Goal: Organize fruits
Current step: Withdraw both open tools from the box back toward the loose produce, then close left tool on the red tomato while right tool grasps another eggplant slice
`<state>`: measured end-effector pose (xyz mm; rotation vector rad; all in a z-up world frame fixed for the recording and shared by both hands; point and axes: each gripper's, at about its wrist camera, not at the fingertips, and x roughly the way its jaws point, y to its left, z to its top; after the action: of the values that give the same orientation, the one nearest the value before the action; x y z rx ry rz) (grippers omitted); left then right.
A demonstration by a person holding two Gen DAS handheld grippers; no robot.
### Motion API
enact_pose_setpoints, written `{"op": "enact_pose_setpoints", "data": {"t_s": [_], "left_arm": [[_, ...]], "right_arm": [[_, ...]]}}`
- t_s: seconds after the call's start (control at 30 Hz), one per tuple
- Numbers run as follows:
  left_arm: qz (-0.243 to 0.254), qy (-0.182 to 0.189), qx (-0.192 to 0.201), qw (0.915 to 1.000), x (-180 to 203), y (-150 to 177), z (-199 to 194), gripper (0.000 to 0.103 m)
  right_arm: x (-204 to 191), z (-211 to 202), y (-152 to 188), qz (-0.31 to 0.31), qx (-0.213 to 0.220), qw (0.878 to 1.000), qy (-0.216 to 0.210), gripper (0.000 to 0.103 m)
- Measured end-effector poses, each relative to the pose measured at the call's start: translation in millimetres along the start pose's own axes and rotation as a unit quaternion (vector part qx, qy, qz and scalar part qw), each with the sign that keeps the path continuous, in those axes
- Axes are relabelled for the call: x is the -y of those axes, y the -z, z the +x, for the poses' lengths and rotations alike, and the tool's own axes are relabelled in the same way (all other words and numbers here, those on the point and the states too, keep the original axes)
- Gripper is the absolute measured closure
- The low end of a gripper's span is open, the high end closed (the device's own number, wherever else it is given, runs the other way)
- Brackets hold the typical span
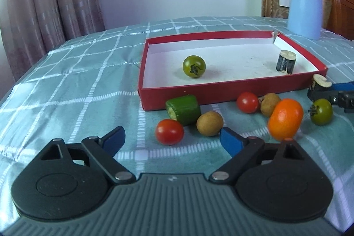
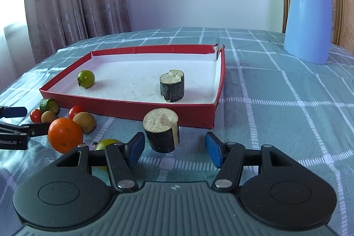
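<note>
The red tray point(image 2: 124, 101) lies on the checked tablecloth point(image 2: 276, 103) and holds one green tomato point(image 2: 86, 79) and one dark cut chunk point(image 2: 172, 85), with a blue jug point(image 2: 307, 21) standing well behind it. In front of its near wall lie two red tomatoes point(image 1: 169, 132), two brown fruits point(image 1: 209, 123), one orange point(image 1: 285, 119), one cucumber piece point(image 1: 183, 110), a second green tomato point(image 1: 321, 111) and a second dark chunk point(image 2: 161, 133). The left gripper point(image 1: 172, 141) is released with jaws wide before the nearest red tomato; the right gripper point(image 2: 174, 150) is also released, its pads apparently clear of the second chunk.
</note>
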<state>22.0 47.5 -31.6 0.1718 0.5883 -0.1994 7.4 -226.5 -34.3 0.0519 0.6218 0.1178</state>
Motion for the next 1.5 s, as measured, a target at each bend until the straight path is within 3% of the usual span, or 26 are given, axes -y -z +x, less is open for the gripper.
{"op": "enact_pose_setpoints", "data": {"t_s": [0.2,0.3,0.5,0.67,0.73,0.93,1.13,1.2,1.37,1.5], "left_arm": [[0.007,0.011,0.016,0.9998,-0.5,2.6,-7.0,0.017],[0.014,-0.007,0.033,0.9993,-2.7,5.6,-14.4,0.017],[-0.001,0.005,0.026,0.9996,-8.5,0.9,-9.0,0.017],[-0.019,0.023,0.028,0.9992,-13.8,5.1,-12.9,0.036],[-0.018,0.017,0.028,0.9993,-15.2,7.7,-16.1,0.039],[-0.034,0.003,0.023,0.9992,-23.0,8.7,-16.1,0.039],[-0.015,-0.007,0.007,0.9998,-10.0,0.0,-2.7,0.04],[-0.022,-0.004,-0.001,0.9998,-8.1,-4.1,3.0,0.043],[-0.024,0.006,-0.006,0.9997,-2.4,-6.3,7.5,0.065],[-0.031,0.017,-0.003,0.9994,-2.9,-4.5,6.8,0.07]], "right_arm": [[1.1,0.4,-0.4,0.003,0.0,1.0,-0.001,0.044],[1.6,1.9,-0.6,0.004,-0.002,1.0,0.0,0.044],[-8.3,7.3,-4.4,-0.005,-0.003,1.0,0.013,0.044],[-14.2,8.7,-6.0,-0.014,0.002,1.0,0.011,0.044],[-14.5,9.5,-6.4,-0.014,0.002,1.0,0.01,0.049],[-12.7,12.9,-8.1,-0.008,-0.003,1.0,0.007,0.049],[-13.9,12.8,-7.5,-0.01,-0.003,1.0,0.009,0.049],[-13.7,12.7,-7.5,-0.01,-0.003,1.0,0.009,0.049],[-13.7,13.2,-7.5,-0.009,-0.003,1.0,0.01,0.049],[-13.9,13.4,-7.4,-0.008,-0.002,1.0,0.009,0.049]]}}
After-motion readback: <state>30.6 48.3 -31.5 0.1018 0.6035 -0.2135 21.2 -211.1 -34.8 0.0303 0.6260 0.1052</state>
